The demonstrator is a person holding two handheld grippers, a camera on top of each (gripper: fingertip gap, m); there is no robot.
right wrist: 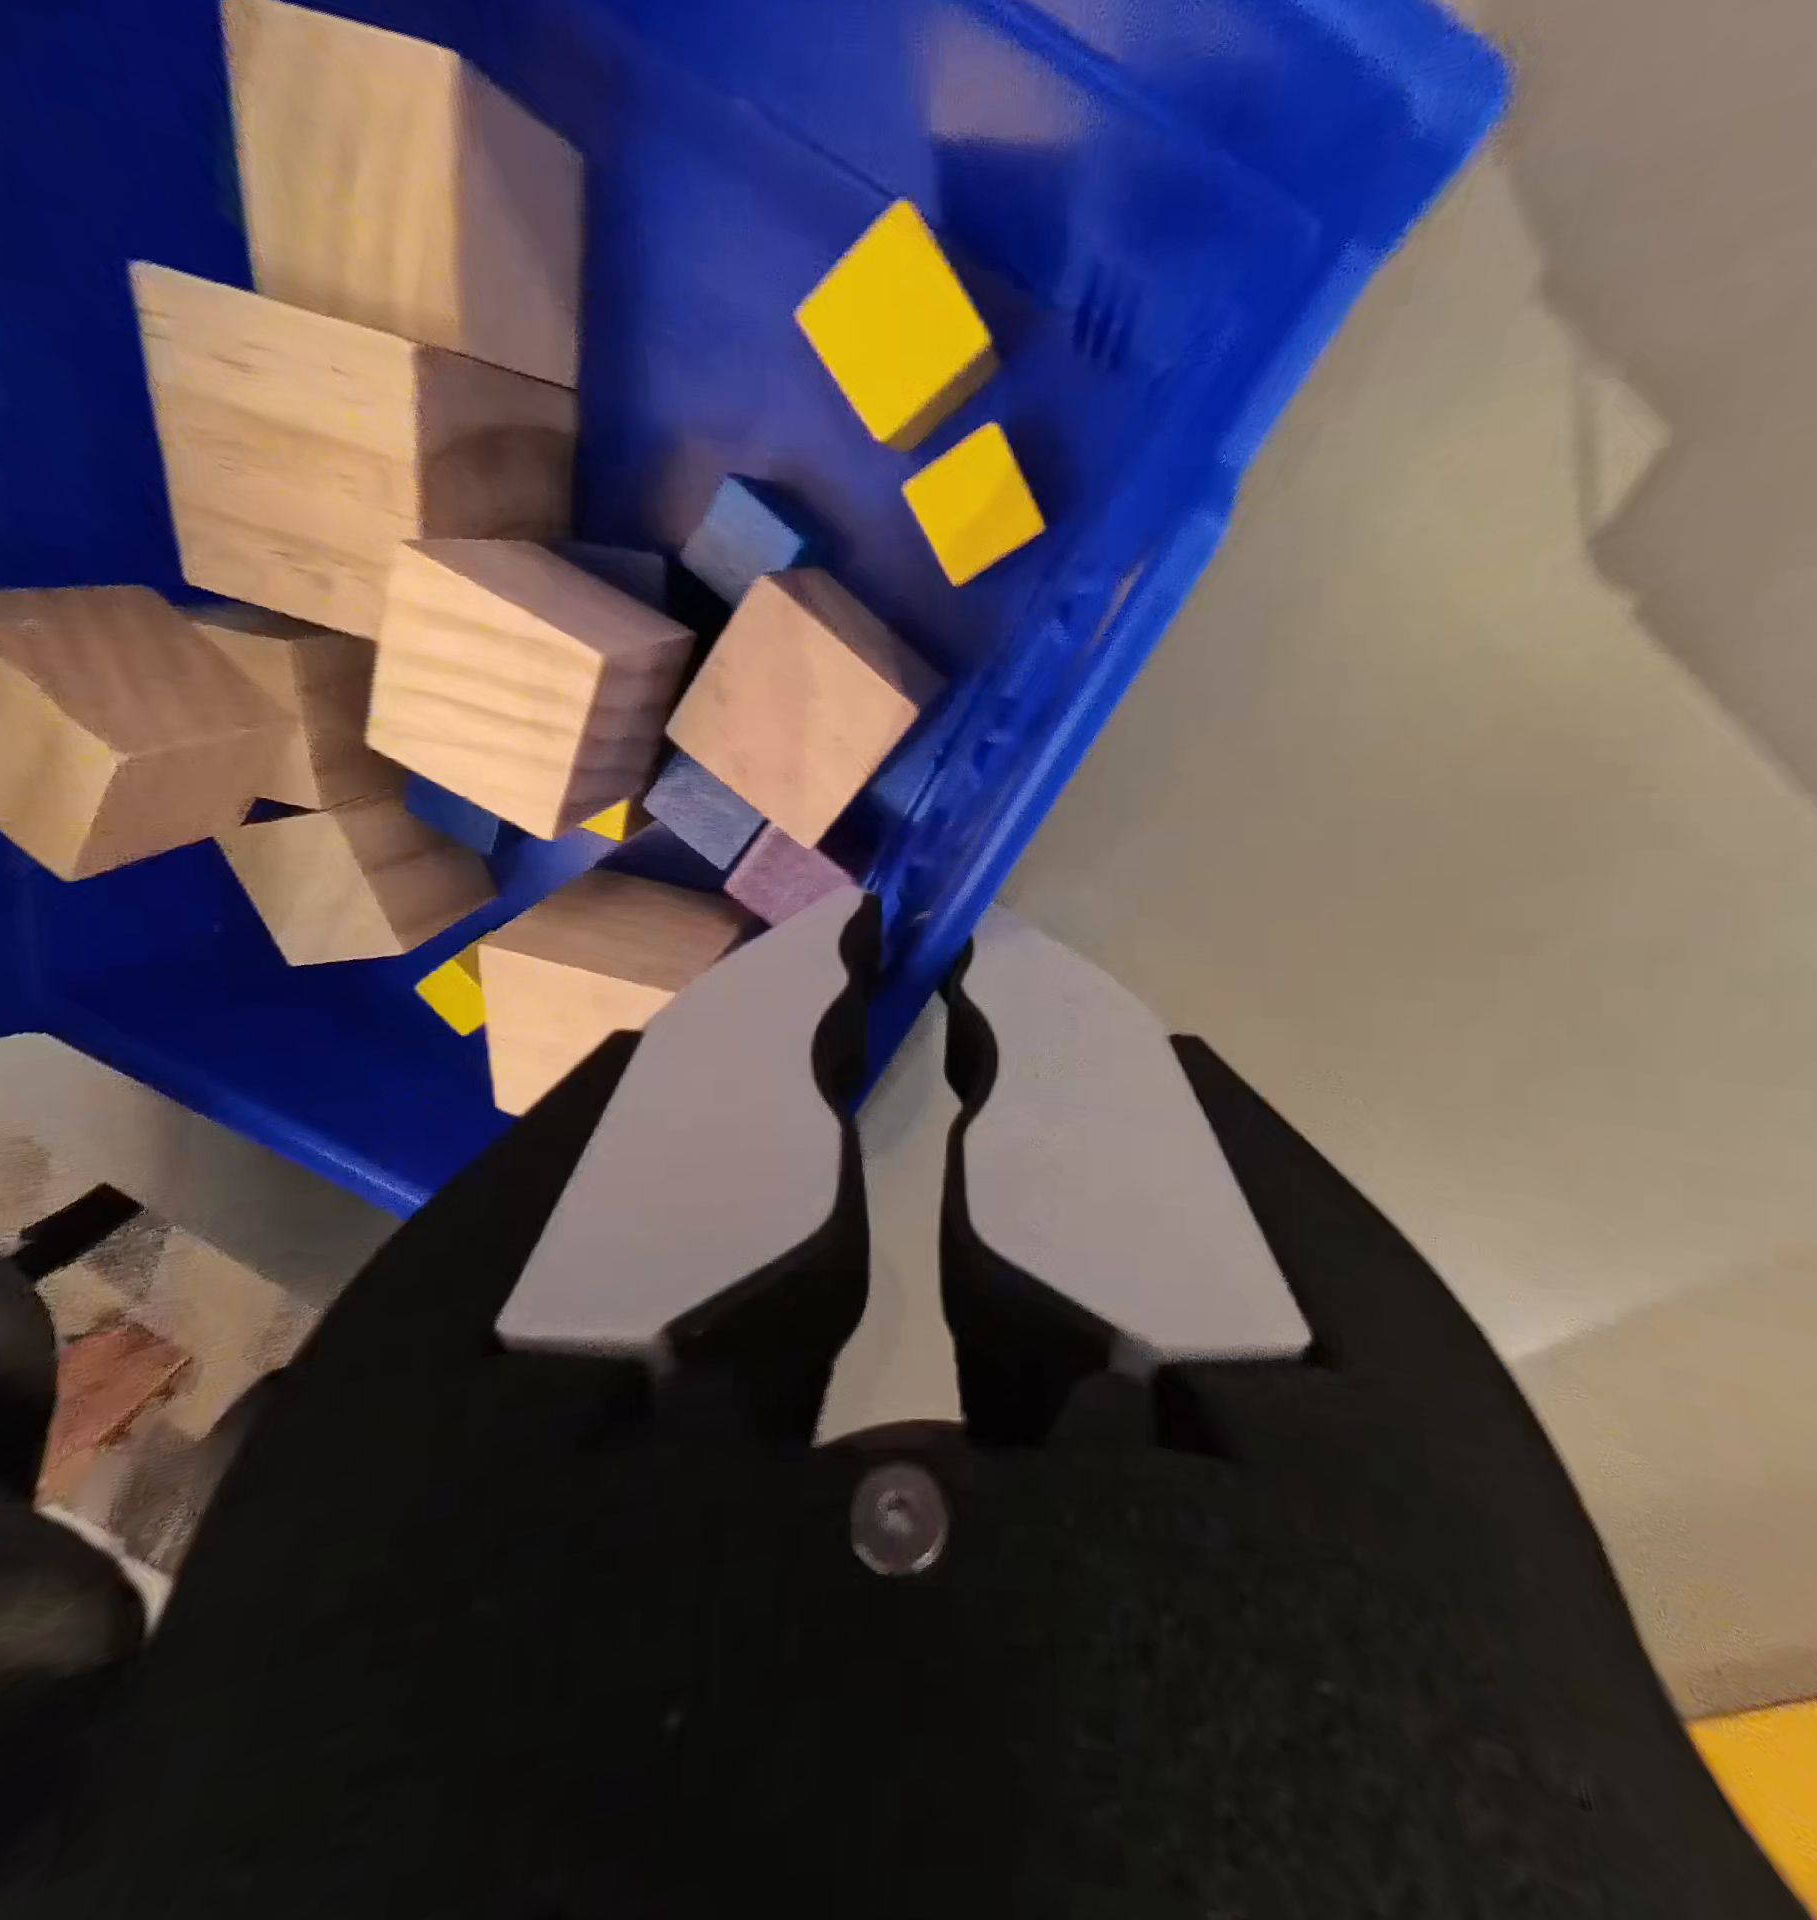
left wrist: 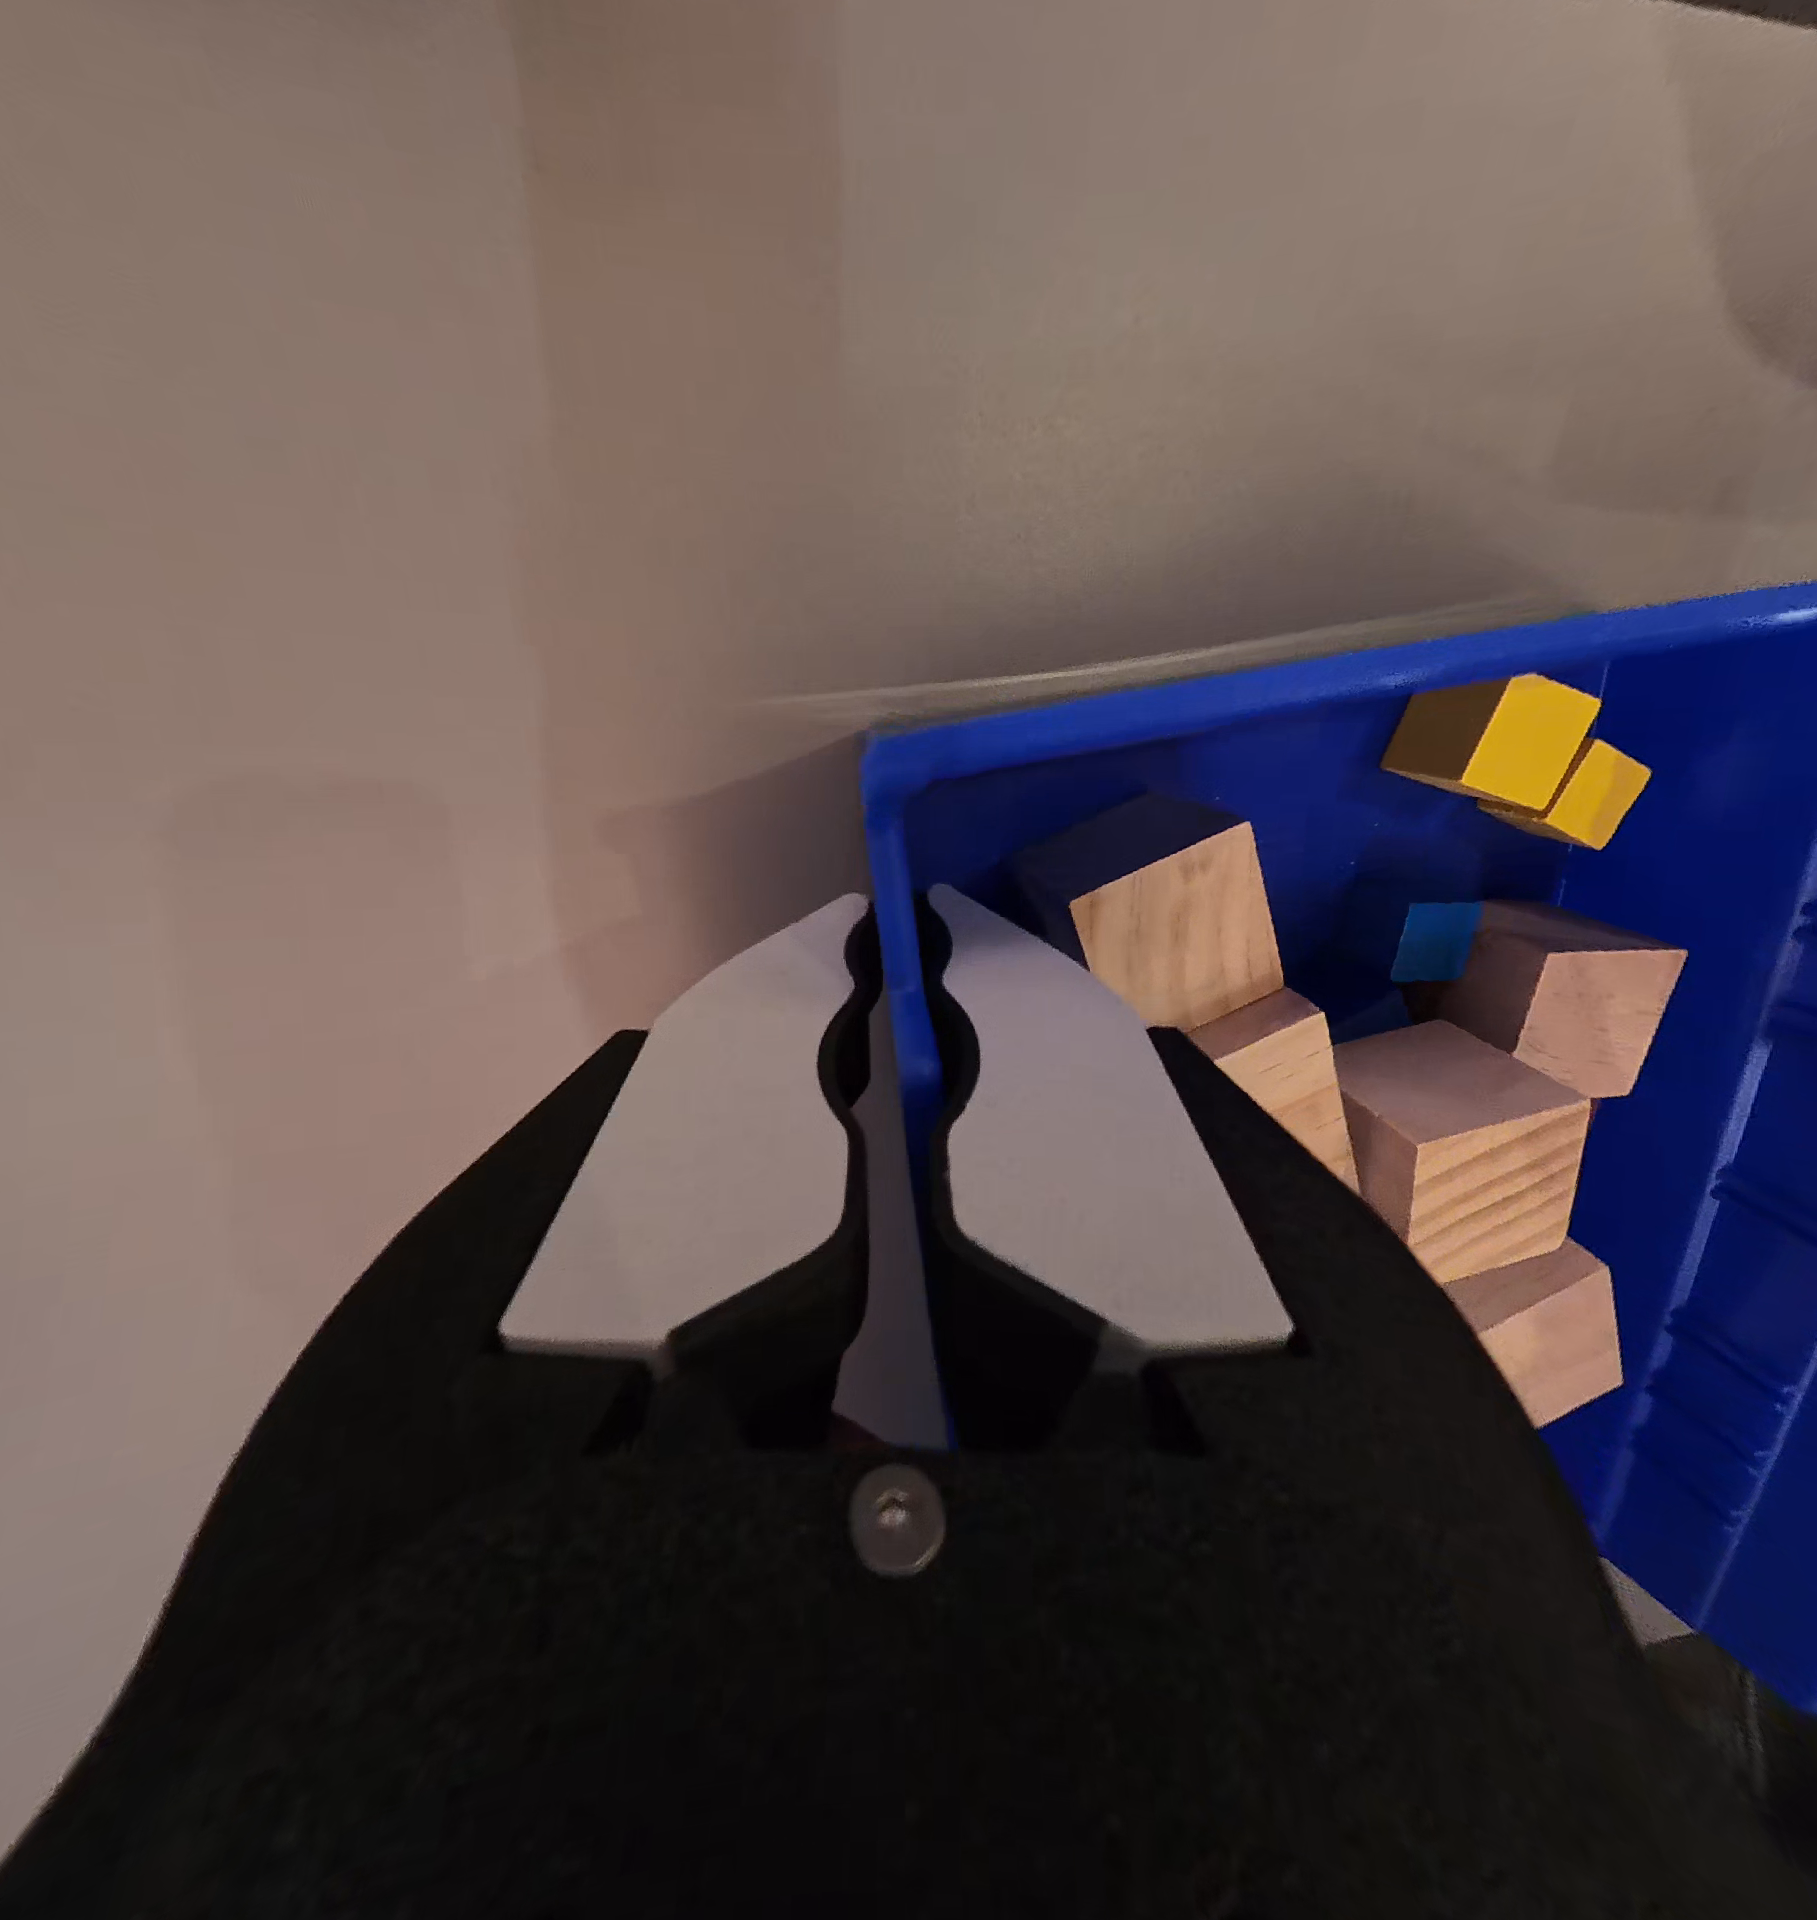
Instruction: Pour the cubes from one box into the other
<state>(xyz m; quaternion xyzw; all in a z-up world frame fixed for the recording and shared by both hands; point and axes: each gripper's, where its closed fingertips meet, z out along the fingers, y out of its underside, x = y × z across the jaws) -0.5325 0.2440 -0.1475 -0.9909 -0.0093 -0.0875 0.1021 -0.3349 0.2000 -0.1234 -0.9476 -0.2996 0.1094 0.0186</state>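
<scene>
**Blue box tipped up, both tools clamped on its rim**

The blue box (right wrist: pixel 1143 260) is held tilted steeply, its open side turned toward the cameras. The left tool (left wrist: pixel 899 914) pinches one wall of it, one finger inside and one outside. The right tool (right wrist: pixel 909 920) does the same on the opposite wall — both are closed tight on the plastic edge, with only the wall between the pads.

Inside the box the cubes lie in a loose heap. In the right wrist view I count about seven large plain wooden cubes (right wrist: pixel 530 686) stacked against one another, some partly hidden. Two yellow cubes (right wrist: pixel 893 322) sit apart from the heap, close together against the box floor, and two more small yellow bits peek out between the wooden ones. Around three small blue cubes (right wrist: pixel 743 530) are tucked into the pile, hard to separate from the blue plastic, plus one purple cube (right wrist: pixel 784 873) right by the right tool's fingertip.

In the left wrist view only five wooden cubes, the two yellow ones and one blue one show. Pale wall fills the rest — a blurred strip of yellow appears low in the right wrist view's corner.
</scene>
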